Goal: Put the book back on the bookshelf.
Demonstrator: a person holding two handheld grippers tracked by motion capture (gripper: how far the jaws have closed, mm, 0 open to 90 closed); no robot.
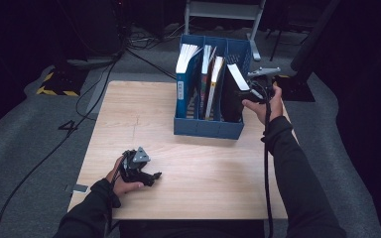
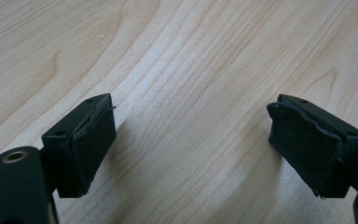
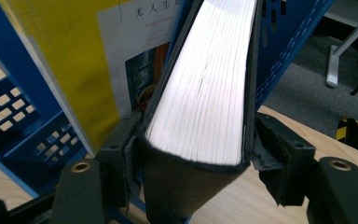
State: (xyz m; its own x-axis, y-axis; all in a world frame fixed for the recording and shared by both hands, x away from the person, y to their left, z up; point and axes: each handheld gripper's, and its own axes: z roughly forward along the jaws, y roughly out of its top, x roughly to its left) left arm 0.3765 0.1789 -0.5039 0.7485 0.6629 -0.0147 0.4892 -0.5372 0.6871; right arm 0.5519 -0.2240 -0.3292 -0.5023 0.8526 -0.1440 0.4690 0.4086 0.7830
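Observation:
A thick black book (image 1: 231, 99) (image 3: 205, 88) stands leaning in the right-hand slot of a blue file rack (image 1: 207, 128) at the table's far side. My right gripper (image 1: 250, 90) (image 3: 196, 140) reaches in from the right with the book's top corner between its jaws; the pads (image 3: 270, 158) sit right beside the covers and seem not to press them. Near the front left, my left gripper (image 1: 151, 177) (image 2: 191, 144) rests low over the bare wood, open, with nothing between its fingers.
The rack (image 3: 23, 140) also holds a blue binder (image 1: 184, 82) and two thinner books (image 1: 211, 84), one with a yellow cover (image 3: 60, 56). The wooden table (image 1: 188, 188) sits on grey carpet; cables and a stand base (image 1: 59, 82) lie at the far left.

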